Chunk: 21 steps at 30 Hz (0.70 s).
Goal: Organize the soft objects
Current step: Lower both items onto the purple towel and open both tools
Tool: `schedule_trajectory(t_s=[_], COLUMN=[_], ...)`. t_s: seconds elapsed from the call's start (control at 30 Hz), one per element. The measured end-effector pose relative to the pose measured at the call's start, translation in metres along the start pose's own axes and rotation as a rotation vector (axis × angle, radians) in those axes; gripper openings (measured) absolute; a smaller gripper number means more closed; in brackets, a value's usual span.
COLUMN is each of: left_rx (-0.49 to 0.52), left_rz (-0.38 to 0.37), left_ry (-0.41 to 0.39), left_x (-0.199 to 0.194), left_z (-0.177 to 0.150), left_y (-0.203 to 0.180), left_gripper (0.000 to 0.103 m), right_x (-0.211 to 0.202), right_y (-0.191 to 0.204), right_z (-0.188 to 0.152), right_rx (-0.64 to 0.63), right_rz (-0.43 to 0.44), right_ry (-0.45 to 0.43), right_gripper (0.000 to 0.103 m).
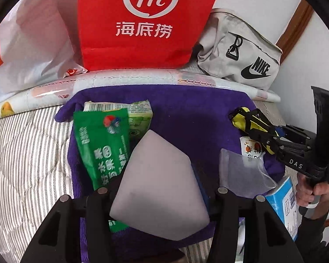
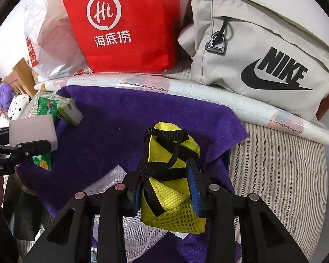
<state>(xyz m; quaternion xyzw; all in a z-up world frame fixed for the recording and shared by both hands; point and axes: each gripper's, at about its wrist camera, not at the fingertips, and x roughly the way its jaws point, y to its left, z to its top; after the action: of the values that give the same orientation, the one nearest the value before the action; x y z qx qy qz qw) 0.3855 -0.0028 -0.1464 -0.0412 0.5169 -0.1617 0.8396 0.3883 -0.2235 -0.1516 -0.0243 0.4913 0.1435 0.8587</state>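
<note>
Grippers each carry a soft item over the purple towel [image 2: 125, 118]: the left gripper [image 1: 162, 188] is clamped on a pale foam block [image 1: 158, 186], and the right gripper [image 2: 166, 188] pinches a yellow strapped pouch [image 2: 168, 175] between its blue pads. Just beyond the block, at the towel's far left, a green packet [image 1: 101, 146] lies over a tissue pack [image 1: 140, 114], seemingly already placed. Near the right edge a clear plastic bag [image 1: 241, 175], a small sachet [image 1: 251, 149] and a blue pack [image 1: 283, 203] remain loose. Farther back stand a red paper bag [image 1: 142, 22] and a grey Nike bag [image 1: 241, 52]. Judging by this, sorting is partway: two items in hand, several unsorted.
</note>
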Motion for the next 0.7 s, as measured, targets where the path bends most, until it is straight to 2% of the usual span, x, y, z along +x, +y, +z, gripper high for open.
schedule_trajectory(t_s=[0.1,0.13,0.2,0.37,0.53,0.7], left_rx=[-0.006,-0.008,-0.015,-0.021,-0.016,-0.029], left_rz=[-0.017,-0.020,-0.021,-0.008,0.031,0.017], left_ry=[0.003,0.006,0.001,-0.015,-0.034,-0.080], left_x=[0.000,0.001,0.000,-0.009,-0.025,-0.050], left_z=[0.000,0.000,0.001,-0.001,-0.008,-0.020], left_y=[0.001,0.002,0.002,0.002,0.004,0.003], left_gripper=[0.054,0.063,0.072,0.074,0.074,0.074], right_x=[0.001,0.001,0.004,0.004,-0.015,-0.045], right_y=[0.000,-0.001,-0.001,0.002,0.002,0.002], right_z=[0.001,0.001,0.002,0.001,-0.003,-0.015], right_rx=[-0.005,-0.004,-0.010,-0.012,0.005,0.046], right_rz=[0.029,0.031,0.038,0.034,0.034,0.024], right_ry=[0.001,0.002,0.016,0.030,-0.012,-0.058], right_gripper=[0.046,0.054,0.060,0.060,0.060,0.060])
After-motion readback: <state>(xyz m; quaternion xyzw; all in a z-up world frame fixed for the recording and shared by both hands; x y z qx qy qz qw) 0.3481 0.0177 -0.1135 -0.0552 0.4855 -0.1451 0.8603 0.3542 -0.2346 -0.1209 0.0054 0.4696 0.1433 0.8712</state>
